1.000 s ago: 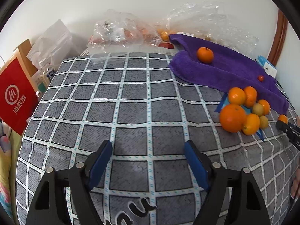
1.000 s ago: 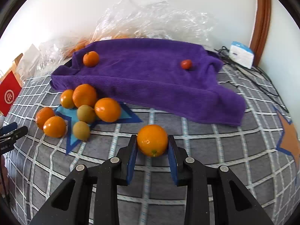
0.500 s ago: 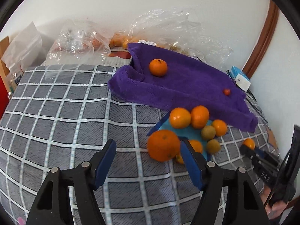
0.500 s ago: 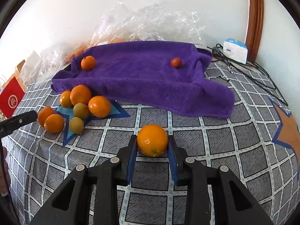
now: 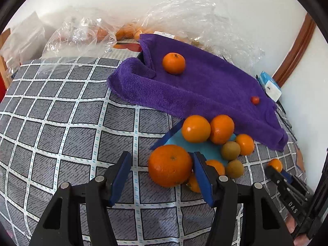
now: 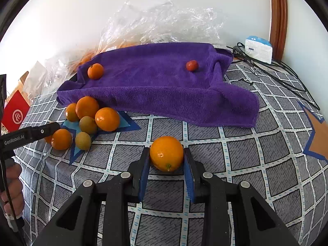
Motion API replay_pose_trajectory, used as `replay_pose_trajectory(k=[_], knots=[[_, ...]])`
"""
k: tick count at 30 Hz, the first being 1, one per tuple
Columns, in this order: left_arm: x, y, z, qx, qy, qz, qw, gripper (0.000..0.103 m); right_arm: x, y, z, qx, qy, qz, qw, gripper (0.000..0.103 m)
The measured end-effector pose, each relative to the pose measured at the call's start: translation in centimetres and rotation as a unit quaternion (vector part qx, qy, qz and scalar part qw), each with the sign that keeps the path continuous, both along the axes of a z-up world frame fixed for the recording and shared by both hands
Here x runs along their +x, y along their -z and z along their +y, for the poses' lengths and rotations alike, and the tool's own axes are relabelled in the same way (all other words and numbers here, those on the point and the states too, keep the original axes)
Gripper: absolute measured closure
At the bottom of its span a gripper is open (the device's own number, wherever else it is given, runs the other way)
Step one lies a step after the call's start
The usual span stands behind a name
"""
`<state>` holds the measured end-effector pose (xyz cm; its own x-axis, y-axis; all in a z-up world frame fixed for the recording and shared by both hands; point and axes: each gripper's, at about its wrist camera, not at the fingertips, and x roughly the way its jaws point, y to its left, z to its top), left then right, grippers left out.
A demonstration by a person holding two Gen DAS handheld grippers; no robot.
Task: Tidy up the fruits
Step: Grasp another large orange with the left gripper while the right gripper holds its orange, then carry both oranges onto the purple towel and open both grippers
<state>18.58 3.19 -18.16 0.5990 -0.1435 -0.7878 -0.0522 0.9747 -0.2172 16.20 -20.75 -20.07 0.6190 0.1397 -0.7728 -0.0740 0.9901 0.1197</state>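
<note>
Orange (image 6: 166,153) clamped in right claw (image 6: 166,170), stem end facing camera.

Purple towel (image 6: 164,86) — orange fruit (image 6: 166,153), brown-green ones (image 6: 88,124) — on a grey cloth (image 5: 61,123) gridded white.

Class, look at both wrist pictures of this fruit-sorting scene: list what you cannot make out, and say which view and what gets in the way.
1. Left wrist view: the orange fruit low in the pile, mostly hidden behind the left tool's blue finger.
2. Both views: contents of the crinkled clear plastic bags behind the purple towel; glare and folds blur them.
3. Right wrist view: the underside of the orange citrus clamped in the right tool.
</note>
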Motion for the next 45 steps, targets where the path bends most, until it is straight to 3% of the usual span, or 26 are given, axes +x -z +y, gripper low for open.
replay_pose_trajectory(k=[2,5,11,20,27,37,45], knots=[[0.0,0.1,-0.6,0.019,0.01,-0.001,0.9998,0.049,0.0,0.0,0.0,-0.001,0.0,-0.001,1.0,0.072],[-0.1,0.1,-0.9,0.021,0.016,-0.005,0.9996,0.063,-0.1,0.0,0.0,-0.001,0.0,0.0,1.0,0.072],[-0.6,-0.2,0.5,0.002,0.004,-0.005,1.0,0.064,0.0,0.0,0.0,-0.003,-0.001,0.0,1.0,0.072],[-1.5,0.2,0.5,0.041,0.008,-0.039,0.9984,0.063,-0.1,0.1,0.1,-0.009,-0.001,0.001,1.0,0.072],[-1.8,-0.2,1.6,0.024,0.0,-0.04,0.9989,0.064,-0.2,0.0,-0.1,-0.003,-0.001,-0.004,1.0,0.072],[-2.5,-3.4,2.8,0.048,-0.007,-0.05,0.9976,0.064,-0.9,-0.5,-1.0,-0.009,0.031,-0.017,0.999,0.072],[-1.3,-6.3,2.7,0.042,-0.017,-0.071,0.9965,0.064,-0.6,-4.3,-1.6,0.0,0.033,-0.054,0.998,0.072]])
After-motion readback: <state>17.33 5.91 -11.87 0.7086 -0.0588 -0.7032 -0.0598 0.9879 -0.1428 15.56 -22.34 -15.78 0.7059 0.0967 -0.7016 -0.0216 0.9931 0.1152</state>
